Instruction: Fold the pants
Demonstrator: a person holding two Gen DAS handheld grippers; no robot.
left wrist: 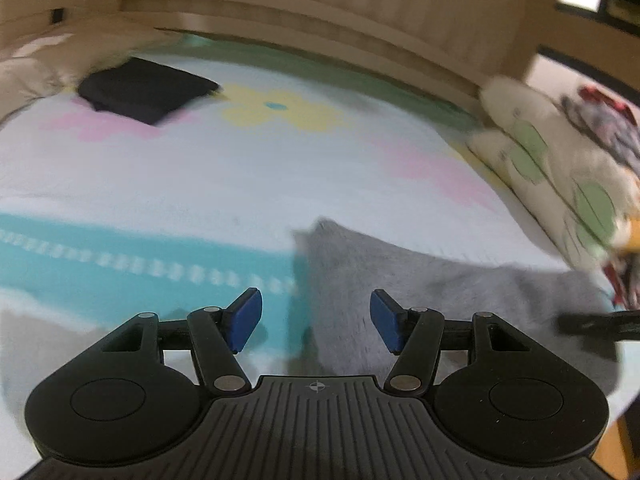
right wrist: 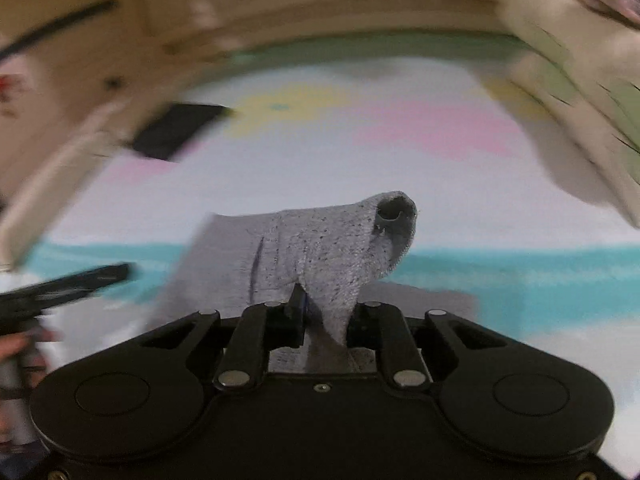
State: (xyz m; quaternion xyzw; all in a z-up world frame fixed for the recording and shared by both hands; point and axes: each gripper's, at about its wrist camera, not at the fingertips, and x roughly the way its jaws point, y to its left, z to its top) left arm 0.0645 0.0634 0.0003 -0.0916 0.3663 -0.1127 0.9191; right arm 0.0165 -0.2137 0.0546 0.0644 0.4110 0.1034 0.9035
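The grey pants (left wrist: 440,300) lie on a flowered bed sheet (left wrist: 240,176), their left edge running under my left gripper (left wrist: 316,312). That gripper hovers above the edge, open, and nothing sits between its blue pads (left wrist: 246,320). In the right wrist view my right gripper (right wrist: 324,312) is shut on a bunched fold of the grey pants (right wrist: 332,248), which rises off the bed in a peak with a round tunnel at its top. The right gripper's pads are hidden by the cloth. The left gripper (right wrist: 68,288) shows as a dark blur at the left.
A dark folded garment (left wrist: 148,90) lies at the far left of the bed. Patterned pillows (left wrist: 560,168) are stacked along the right side. A wooden headboard (left wrist: 320,40) bounds the far edge. Both views are blurred.
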